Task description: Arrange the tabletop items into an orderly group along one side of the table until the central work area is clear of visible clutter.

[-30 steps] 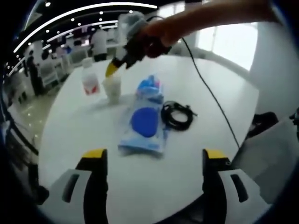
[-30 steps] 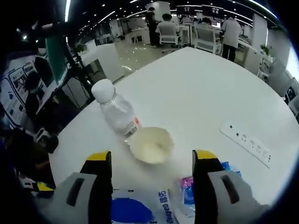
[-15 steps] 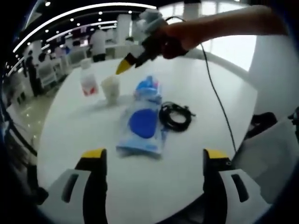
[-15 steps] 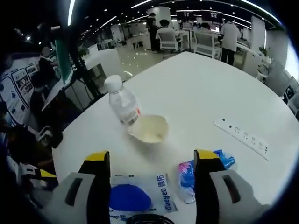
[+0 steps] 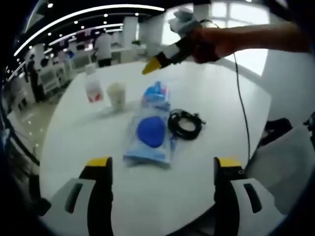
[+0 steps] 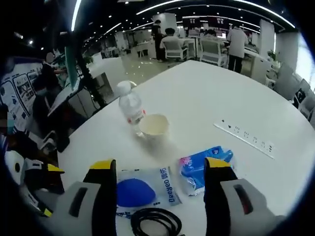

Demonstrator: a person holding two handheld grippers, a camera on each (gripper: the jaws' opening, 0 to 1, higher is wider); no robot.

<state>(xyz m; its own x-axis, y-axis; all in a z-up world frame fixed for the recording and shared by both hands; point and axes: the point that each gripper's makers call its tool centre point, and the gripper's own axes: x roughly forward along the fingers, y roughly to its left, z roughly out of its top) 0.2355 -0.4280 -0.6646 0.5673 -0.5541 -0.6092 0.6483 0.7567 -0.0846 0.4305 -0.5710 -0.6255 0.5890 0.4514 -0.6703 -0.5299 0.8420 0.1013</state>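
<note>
On the white round counter (image 6: 206,108) I see a clear plastic bottle with a red label (image 6: 130,106) standing upright, a cream paper cup (image 6: 153,126) touching it, a flat white pouch with a blue oval (image 6: 142,190), a small blue packet (image 6: 203,165), a coiled black cable (image 5: 184,123) beside the pouch, and a white power strip (image 6: 246,137) lying well apart.

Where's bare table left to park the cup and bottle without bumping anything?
Bare table runs wide beyond the paper cup and bottle, up to the power strip, and again past the strip toward the far edge. It is crowded nearer the claws: the white-and-blue packet, blue pouch and coiled black cable lie close together.
</note>
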